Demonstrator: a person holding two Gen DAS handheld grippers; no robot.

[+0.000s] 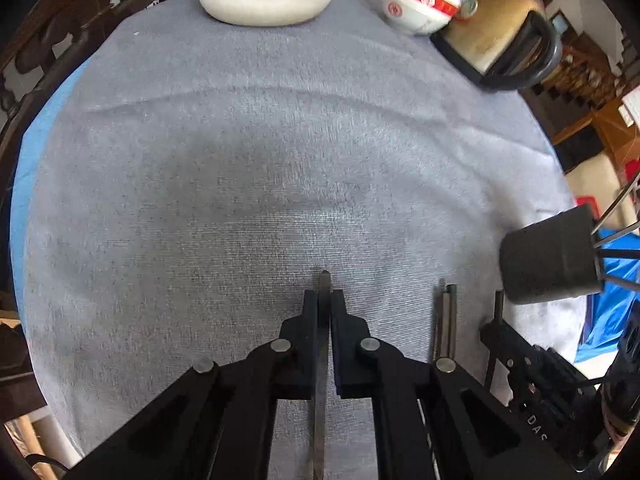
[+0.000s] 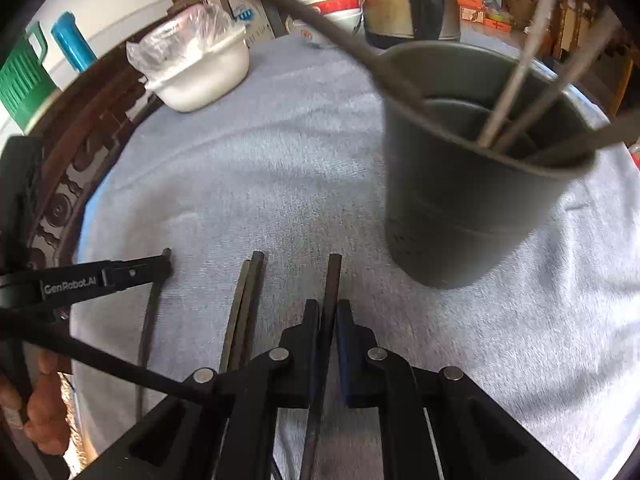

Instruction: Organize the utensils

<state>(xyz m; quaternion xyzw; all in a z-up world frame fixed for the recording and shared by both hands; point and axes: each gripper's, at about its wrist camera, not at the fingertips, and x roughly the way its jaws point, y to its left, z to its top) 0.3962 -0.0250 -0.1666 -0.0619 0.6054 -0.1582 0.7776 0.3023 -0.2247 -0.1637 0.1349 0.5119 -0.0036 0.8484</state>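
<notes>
Left wrist view: the left gripper [image 1: 325,300] is clamped on one chopstick [image 1: 322,400], with bare cloth [image 1: 256,152] ahead to the far bowls [image 1: 416,4]. The right gripper [image 2: 329,312] pinches another chopstick [image 2: 330,280]; two lie between the grippers [image 2: 244,300]. The cup [image 2: 472,208], near right, holds four utensils.

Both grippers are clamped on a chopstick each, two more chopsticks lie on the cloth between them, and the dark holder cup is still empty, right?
Not quite: the dark holder cup is not empty. The right wrist view shows several utensils already standing in it. The rest holds: left gripper and right gripper each clamp a chopstick, with a pair lying on the cloth between them.
</notes>
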